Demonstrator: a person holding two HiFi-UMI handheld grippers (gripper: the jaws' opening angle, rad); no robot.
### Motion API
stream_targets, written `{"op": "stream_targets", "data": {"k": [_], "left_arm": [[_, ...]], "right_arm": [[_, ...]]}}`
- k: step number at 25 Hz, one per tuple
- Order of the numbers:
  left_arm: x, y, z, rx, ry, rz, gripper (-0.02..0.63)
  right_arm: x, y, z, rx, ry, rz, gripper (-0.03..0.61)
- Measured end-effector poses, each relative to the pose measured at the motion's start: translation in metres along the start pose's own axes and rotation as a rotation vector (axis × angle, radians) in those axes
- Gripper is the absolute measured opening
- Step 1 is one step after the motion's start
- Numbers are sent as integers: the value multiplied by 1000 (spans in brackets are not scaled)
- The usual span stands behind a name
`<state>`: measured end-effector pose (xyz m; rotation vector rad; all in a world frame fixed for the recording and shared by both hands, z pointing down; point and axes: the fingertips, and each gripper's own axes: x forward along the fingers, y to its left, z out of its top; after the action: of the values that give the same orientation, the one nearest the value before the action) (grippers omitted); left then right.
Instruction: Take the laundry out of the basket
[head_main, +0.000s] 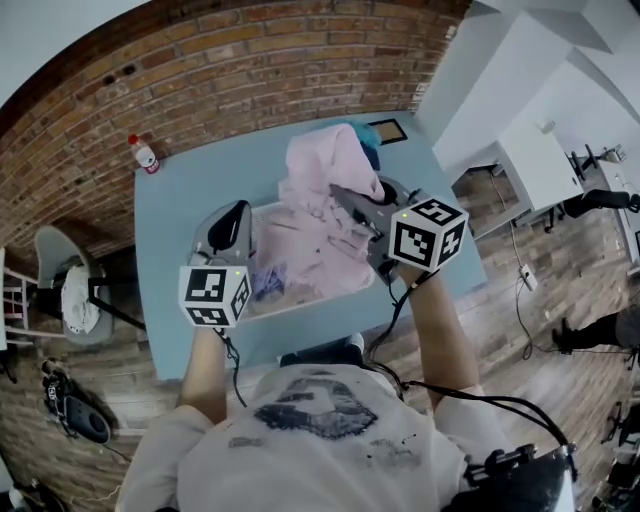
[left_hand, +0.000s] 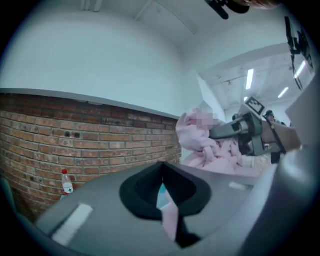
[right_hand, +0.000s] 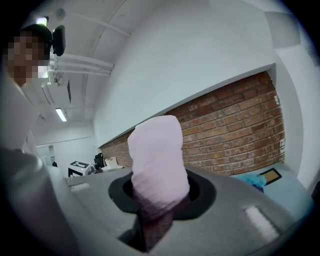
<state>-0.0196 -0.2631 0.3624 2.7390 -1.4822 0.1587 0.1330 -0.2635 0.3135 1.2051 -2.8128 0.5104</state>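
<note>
A: State of both grippers?
B: Right gripper (head_main: 348, 197) is clamped on the pink garment (head_main: 322, 170), held above the basket (head_main: 312, 297). Left gripper (head_main: 236, 215) is closed on a pink fold at the basket's left side.

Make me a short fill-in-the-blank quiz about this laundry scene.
1. The right gripper has its fingers shut on a ___ garment.
2. The basket stands on a ___ table.
3. The bottle at the table's far corner has a ___ cap.
4. The wall behind the table is made of ___.

Missing words: pink; blue; red; brick.
</note>
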Motion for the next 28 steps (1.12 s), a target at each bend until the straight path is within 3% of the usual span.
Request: {"op": "stream_targets", "data": {"k": [15, 20, 28], "left_arm": [[87, -161, 18, 23, -4, -4, -8], [114, -210, 17, 20, -6, -30, -9], [156, -274, 2, 15, 23, -117, -8]], "right_arm": [[-153, -111, 56, -45, -106, 0, 101], [-197, -148, 51, -103, -97, -67, 101], [-244, -214, 11, -64, -67, -185, 101]]}}
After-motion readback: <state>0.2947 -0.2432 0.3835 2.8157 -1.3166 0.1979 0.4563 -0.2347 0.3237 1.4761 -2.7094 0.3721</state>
